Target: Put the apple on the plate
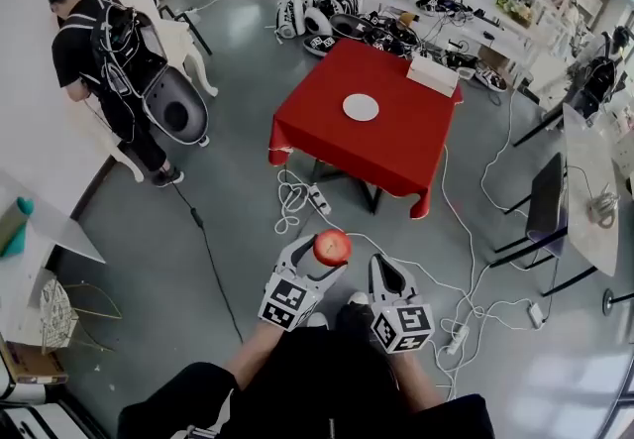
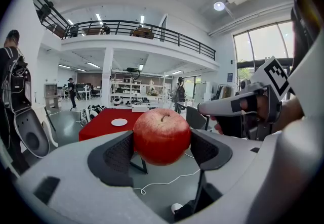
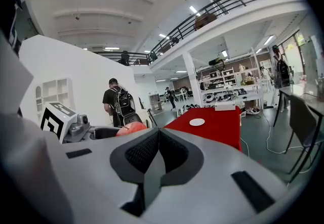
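A red apple (image 1: 332,247) is clamped between the pads of my left gripper (image 1: 325,251), held in the air over the grey floor; in the left gripper view the apple (image 2: 161,136) fills the gap between both dark pads. My right gripper (image 1: 388,272) hangs just to the right of it, jaws shut with nothing between them (image 3: 158,154). The white plate (image 1: 361,107) lies near the middle of a table with a red cloth (image 1: 396,145), some way ahead. The plate also shows in the left gripper view (image 2: 119,122) and the right gripper view (image 3: 197,122).
White cables and a power strip (image 1: 319,199) trail over the floor between me and the table. A white box (image 1: 433,74) sits at the table's far edge. A person with a backpack (image 1: 109,60) stands at the left wall. A dark chair (image 1: 547,204) and desk stand right.
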`<control>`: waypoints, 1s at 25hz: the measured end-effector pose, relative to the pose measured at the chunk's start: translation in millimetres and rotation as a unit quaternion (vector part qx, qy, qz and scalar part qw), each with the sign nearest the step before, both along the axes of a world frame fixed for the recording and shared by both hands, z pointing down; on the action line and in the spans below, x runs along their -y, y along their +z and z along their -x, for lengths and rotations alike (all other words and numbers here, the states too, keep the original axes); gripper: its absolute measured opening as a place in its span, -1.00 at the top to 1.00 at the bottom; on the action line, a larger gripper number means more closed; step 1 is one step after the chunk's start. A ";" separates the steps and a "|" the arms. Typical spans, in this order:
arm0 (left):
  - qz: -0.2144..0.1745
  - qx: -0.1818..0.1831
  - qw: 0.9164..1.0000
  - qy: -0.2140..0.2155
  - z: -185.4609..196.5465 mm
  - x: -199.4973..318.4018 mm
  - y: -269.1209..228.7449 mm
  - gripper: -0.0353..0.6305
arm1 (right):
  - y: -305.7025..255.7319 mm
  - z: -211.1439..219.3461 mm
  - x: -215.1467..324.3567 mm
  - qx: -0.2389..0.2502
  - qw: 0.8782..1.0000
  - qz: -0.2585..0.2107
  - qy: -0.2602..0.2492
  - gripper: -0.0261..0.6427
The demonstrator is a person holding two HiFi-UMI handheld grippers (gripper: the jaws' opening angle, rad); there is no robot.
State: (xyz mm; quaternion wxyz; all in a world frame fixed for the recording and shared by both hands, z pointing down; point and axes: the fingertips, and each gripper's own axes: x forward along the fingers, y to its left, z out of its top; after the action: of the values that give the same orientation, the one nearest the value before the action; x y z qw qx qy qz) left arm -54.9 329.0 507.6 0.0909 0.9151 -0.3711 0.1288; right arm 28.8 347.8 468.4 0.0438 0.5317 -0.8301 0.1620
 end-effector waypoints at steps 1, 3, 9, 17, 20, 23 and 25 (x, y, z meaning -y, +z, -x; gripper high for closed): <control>0.000 -0.002 1.000 -0.001 1.0 0.2 0.2 -0.18 | 0.7 1.0 -0.4 0.000 1.000 0.002 0.000 0.89; 0.002 -0.003 1.000 -0.002 3.0 0.1 2.1 -0.18 | 1.8 3.3 -1.0 0.001 1.000 0.005 -0.001 0.89; 0.008 -0.002 1.000 0.003 2.0 0.4 5.6 -0.18 | 5.2 4.1 -2.6 0.006 1.000 0.013 0.000 0.89; 0.014 -0.001 1.000 0.001 4.8 2.2 12.4 -0.18 | 6.5 5.3 -2.8 0.010 1.000 0.012 0.002 0.89; 0.014 -0.001 1.000 0.000 6.4 3.8 13.0 -0.18 | 6.4 6.1 -3.2 0.009 1.000 0.013 0.003 0.89; 0.016 -0.001 1.000 0.002 5.6 3.5 13.6 -0.18 | 6.2 5.5 -4.8 0.008 1.000 0.015 0.005 0.89; 0.018 -0.002 1.000 0.003 5.0 2.3 13.0 -0.18 | 6.4 5.2 -6.7 0.006 1.000 0.018 0.007 0.89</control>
State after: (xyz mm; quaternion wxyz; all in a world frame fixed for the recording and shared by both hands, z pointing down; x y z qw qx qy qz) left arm -59.8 326.7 520.6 0.1076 0.9148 -0.3655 0.1342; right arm 23.6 354.6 474.8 0.0470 0.5355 -0.8236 0.1807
